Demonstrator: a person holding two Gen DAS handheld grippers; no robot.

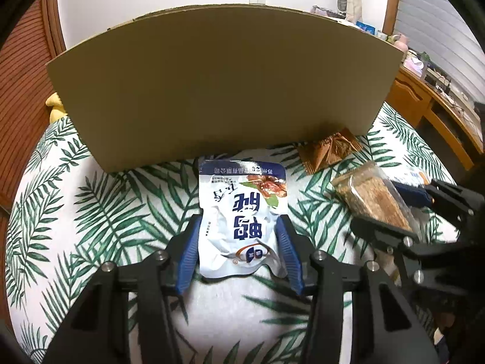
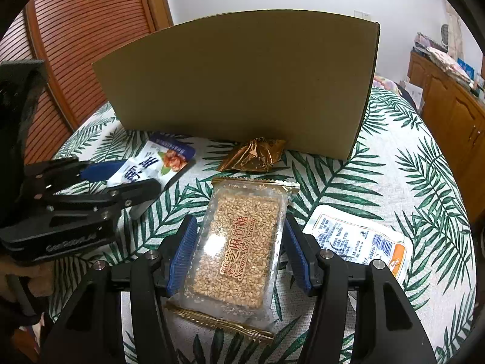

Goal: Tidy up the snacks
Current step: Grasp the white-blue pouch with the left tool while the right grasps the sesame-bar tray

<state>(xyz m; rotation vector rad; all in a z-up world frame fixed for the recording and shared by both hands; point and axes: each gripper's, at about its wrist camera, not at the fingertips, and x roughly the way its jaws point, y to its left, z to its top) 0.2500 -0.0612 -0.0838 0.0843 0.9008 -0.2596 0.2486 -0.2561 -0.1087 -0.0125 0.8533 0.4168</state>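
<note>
My cardboard box (image 1: 224, 91) hides its own inside, and the white packet (image 2: 357, 242) sits partly behind my right finger.

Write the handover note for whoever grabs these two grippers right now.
Left gripper: closed on the white-and-blue pouch, crumpling it.
Right gripper: straddles the sesame candy pack; whether its pads press is unclear.
On the leaf-print cloth: gold wrapper against the cardboard box, white-and-orange packet right of the right gripper.
Done: nothing visibly boxed; the box's inside is hidden.
Left: four snacks to put away.

Green leaf-print cloth (image 2: 379, 182), brown box (image 2: 242, 85)
</note>
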